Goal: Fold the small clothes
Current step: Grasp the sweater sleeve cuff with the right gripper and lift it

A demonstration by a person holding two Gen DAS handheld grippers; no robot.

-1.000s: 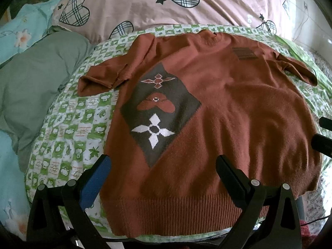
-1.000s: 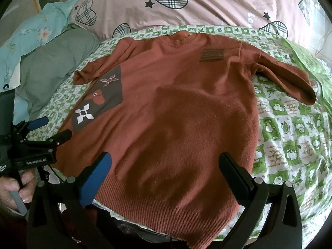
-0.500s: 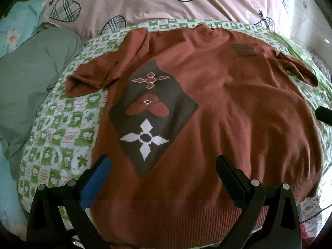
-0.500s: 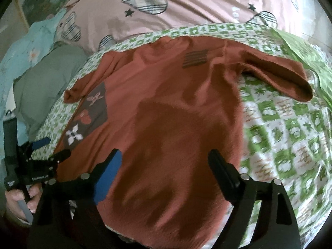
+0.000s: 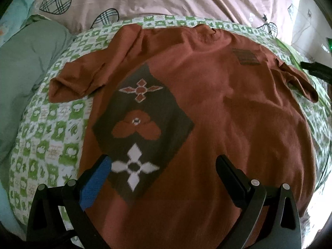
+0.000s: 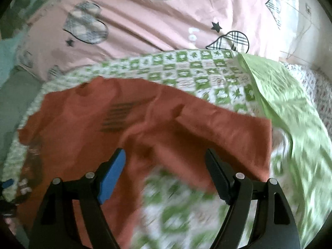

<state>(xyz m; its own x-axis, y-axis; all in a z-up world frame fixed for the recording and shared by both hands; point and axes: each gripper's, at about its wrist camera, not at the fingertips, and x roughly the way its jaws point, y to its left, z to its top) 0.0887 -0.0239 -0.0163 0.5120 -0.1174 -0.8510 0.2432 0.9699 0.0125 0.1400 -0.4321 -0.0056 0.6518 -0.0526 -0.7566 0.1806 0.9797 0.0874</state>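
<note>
A rust-orange knitted sweater (image 5: 228, 114) lies flat, front up, on a green-and-white checked sheet (image 5: 51, 145). It has a dark diamond panel (image 5: 143, 128) with flower motifs and a small striped patch (image 5: 245, 56) at the chest. My left gripper (image 5: 164, 166) is open and empty, hovering over the lower body of the sweater. My right gripper (image 6: 166, 157) is open and empty above the sweater's right sleeve (image 6: 217, 132), near the armpit; its view is blurred. The left sleeve (image 5: 83, 78) lies bunched at the left.
A pink quilt with plaid hearts (image 5: 166, 0) lies behind the sweater. A grey-green pillow (image 5: 22, 66) lies at the left. A light green cloth (image 6: 290, 103) lies right of the sleeve. The right gripper's tip shows in the left wrist view (image 5: 315, 70).
Both grippers moved forward over the sweater. The right gripper swung right and up, from the hem to the right sleeve. Both stayed open.
</note>
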